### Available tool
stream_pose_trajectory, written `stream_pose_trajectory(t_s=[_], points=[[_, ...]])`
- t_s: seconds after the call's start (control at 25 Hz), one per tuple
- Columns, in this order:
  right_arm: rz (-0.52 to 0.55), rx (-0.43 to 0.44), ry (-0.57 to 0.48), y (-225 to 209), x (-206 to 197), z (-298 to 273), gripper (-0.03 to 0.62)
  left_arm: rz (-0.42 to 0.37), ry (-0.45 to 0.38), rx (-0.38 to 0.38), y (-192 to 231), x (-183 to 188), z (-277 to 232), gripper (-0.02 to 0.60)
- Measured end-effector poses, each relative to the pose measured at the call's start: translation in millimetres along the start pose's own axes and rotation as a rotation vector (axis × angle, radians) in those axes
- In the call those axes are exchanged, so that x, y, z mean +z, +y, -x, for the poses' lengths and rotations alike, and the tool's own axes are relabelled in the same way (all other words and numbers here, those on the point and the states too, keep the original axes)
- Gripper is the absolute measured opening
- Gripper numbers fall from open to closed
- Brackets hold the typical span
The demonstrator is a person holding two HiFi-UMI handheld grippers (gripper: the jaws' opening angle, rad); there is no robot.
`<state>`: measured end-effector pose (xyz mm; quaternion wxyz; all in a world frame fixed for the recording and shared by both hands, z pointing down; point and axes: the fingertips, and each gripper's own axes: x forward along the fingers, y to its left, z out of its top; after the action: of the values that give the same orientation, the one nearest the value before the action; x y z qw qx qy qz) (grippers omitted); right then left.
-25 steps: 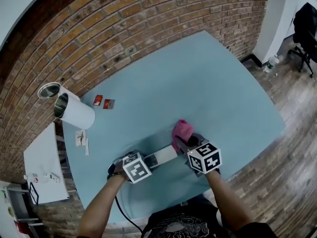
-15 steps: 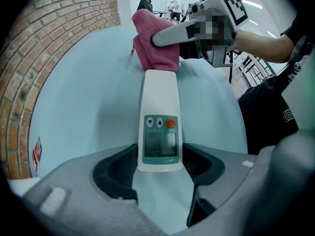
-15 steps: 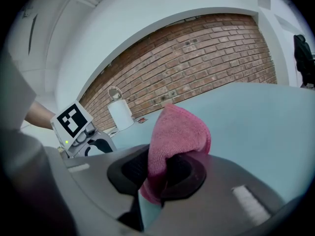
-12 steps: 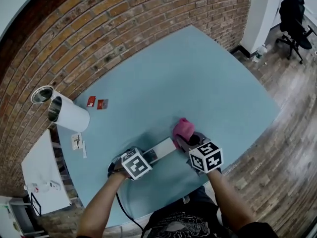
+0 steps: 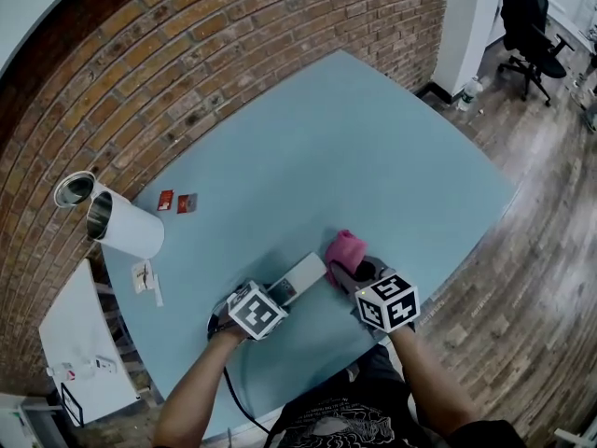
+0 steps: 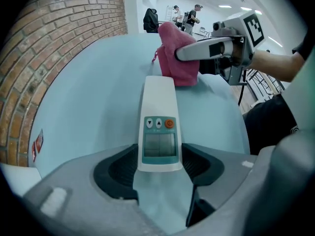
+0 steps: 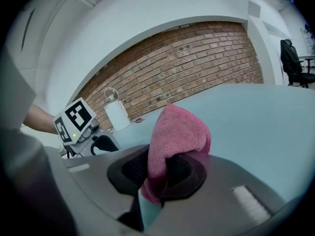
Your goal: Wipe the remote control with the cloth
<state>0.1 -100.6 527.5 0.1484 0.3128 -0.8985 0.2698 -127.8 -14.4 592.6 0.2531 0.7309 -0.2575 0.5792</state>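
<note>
A white remote control (image 6: 158,127) with a small screen and an orange button lies lengthwise on the blue table (image 5: 373,147). My left gripper (image 6: 158,163) is shut on its near end. In the head view the remote (image 5: 300,276) points away from my left gripper (image 5: 280,295) toward the pink cloth (image 5: 343,247). My right gripper (image 7: 157,173) is shut on the bunched cloth (image 7: 174,136), which sticks up out of the jaws. Seen from the left gripper view, the cloth (image 6: 174,55) hangs right at the remote's far tip, with the right gripper (image 6: 194,50) coming in from the right.
A white cylindrical container (image 5: 121,227) lies at the table's left, with two small red cards (image 5: 175,201) and paper slips (image 5: 146,276) near it. A white side table (image 5: 79,343) stands lower left. A brick wall runs behind. An office chair (image 5: 527,12) stands on the wooden floor.
The remote's far end has swung a little away from me, closer to the cloth. Both grippers keep their hold. The head view has shifted slightly.
</note>
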Motion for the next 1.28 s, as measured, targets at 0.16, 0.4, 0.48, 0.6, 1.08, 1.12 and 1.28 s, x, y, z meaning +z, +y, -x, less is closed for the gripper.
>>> stream_pose_trajectory(t_s=[0.16, 0.4, 0.48, 0.6, 1.08, 1.12, 1.28], points=[[-0.010, -0.001, -0.005, 14, -7, 1, 0.063, 0.022, -0.016, 0.002, 0, 0, 1, 0.282], [0.002, -0.004, -0.011, 36, -14, -4, 0.063, 0.016, -0.028, -0.003, 1, 2, 1, 0.282], [0.012, -0.003, -0.015, 43, -16, -6, 0.063, 0.015, -0.032, -0.003, 1, 4, 2, 0.284], [0.021, 0.002, -0.021, 54, -19, -8, 0.063, 0.012, -0.027, -0.010, 0, 5, 2, 0.284], [0.050, 0.053, -0.010, 101, -37, -17, 0.063, 0.004, -0.034, -0.008, 1, 3, 3, 0.285], [0.052, 0.062, -0.007, 105, -38, -17, 0.063, 0.005, -0.035, -0.010, 1, 3, 2, 0.285], [0.072, 0.110, 0.016, 119, -44, -19, 0.063, 0.003, -0.025, -0.017, -2, 4, 1, 0.285]])
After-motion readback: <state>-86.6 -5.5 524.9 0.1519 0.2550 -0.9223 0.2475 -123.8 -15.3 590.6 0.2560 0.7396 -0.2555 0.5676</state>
